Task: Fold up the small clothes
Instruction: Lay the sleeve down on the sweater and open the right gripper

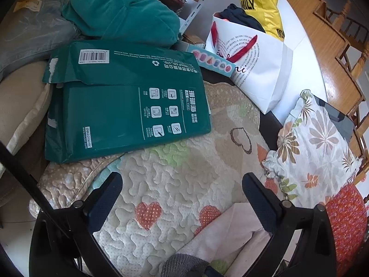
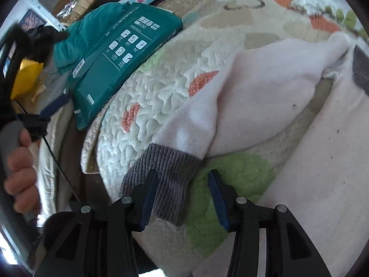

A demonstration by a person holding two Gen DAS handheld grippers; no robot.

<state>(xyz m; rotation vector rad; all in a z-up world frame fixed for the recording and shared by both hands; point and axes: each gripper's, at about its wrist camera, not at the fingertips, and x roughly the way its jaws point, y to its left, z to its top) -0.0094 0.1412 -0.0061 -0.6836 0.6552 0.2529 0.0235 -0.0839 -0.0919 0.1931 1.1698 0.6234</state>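
A small pale pink garment (image 2: 260, 97) with a grey ribbed cuff (image 2: 166, 182) lies on a quilted heart-pattern mat (image 2: 161, 87). My right gripper (image 2: 183, 190) is open, low over the mat, its fingers on either side of the grey cuff's right part. In the left wrist view my left gripper (image 1: 182, 189) is open and empty above the mat (image 1: 166, 175). The pink garment (image 1: 230, 233) and its grey cuff (image 1: 184, 263) show at the bottom between and below its fingers.
A green paper ream pack (image 1: 124, 101) lies on the mat's far left part, a teal cushion (image 1: 124, 11) behind it. A white gift bag (image 1: 258, 69), a yellow bag (image 1: 263, 2) and a floral cushion (image 1: 316, 145) are on the right. The left hand and gripper (image 2: 20, 133) show in the right wrist view.
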